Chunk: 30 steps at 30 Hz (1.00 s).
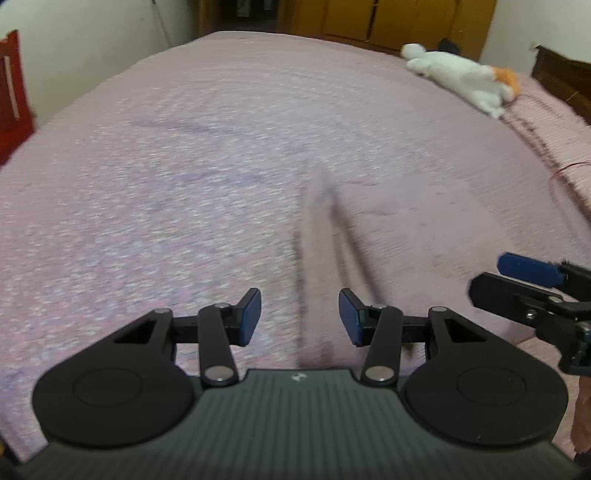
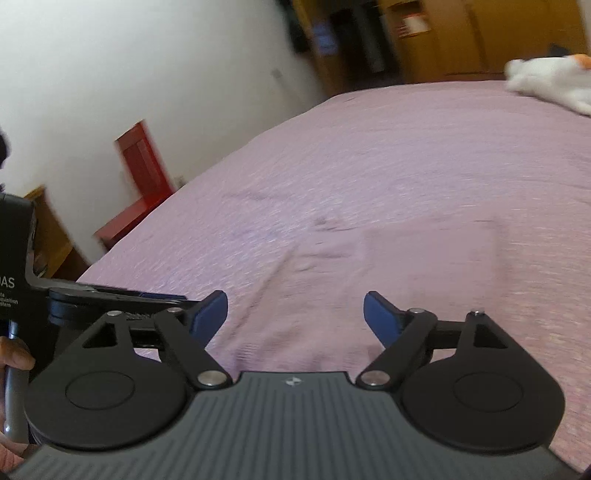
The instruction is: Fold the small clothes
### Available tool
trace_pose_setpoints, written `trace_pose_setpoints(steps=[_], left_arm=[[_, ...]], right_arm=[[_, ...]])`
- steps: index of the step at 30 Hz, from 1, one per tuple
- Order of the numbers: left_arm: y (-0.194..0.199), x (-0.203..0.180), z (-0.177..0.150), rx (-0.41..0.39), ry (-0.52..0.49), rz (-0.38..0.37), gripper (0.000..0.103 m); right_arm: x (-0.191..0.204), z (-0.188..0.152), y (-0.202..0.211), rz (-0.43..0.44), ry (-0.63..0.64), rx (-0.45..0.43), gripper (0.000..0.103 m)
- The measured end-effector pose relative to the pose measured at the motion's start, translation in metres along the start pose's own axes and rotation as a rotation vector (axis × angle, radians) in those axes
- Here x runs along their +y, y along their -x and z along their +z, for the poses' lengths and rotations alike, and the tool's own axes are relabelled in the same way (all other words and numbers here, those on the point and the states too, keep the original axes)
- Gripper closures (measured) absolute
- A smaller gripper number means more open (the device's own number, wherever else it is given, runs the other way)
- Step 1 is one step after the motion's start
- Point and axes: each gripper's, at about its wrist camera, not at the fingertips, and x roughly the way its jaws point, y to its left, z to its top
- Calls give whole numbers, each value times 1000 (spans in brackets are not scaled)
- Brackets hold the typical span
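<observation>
A pale pink garment lies flat on the pink bedspread, nearly the same colour and blurred; a raised crease runs down it toward my left gripper. In the right wrist view the pink garment shows a squarish folded outline ahead of my right gripper, which is open and holds nothing. My left gripper is also open and empty, hovering over the garment's near edge. The right gripper shows at the right edge of the left wrist view, and the left gripper at the left of the right wrist view.
A white plush toy with an orange patch lies at the bed's far right. A red chair stands by the white wall to the left. Wooden cupboards are beyond the bed, a dark headboard at right. A hand grips the left handle.
</observation>
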Motion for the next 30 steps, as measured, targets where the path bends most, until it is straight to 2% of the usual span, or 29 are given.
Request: trace_pose_setpoints(steps=[6,10,16,22,30], left_arm=[[-26,-18,12,16,18,-85,54],[-48,-25,14,59,18,-38,55],[-61,-30,12,45,11,-54,55],[-73,-23,16,58,97,-188,55],[-77,-28,8,11,107,-190,56]], right_arm=[[-47,-8,31,-122,-132,-46,16],[-73,-25,37,-176,-209,-43,15],[-86,-51,19,-182,-266,-24,11],[-82,-66,0,-145,-279,-3,11],[-82,-69,-3,-158,-257,-38,11]])
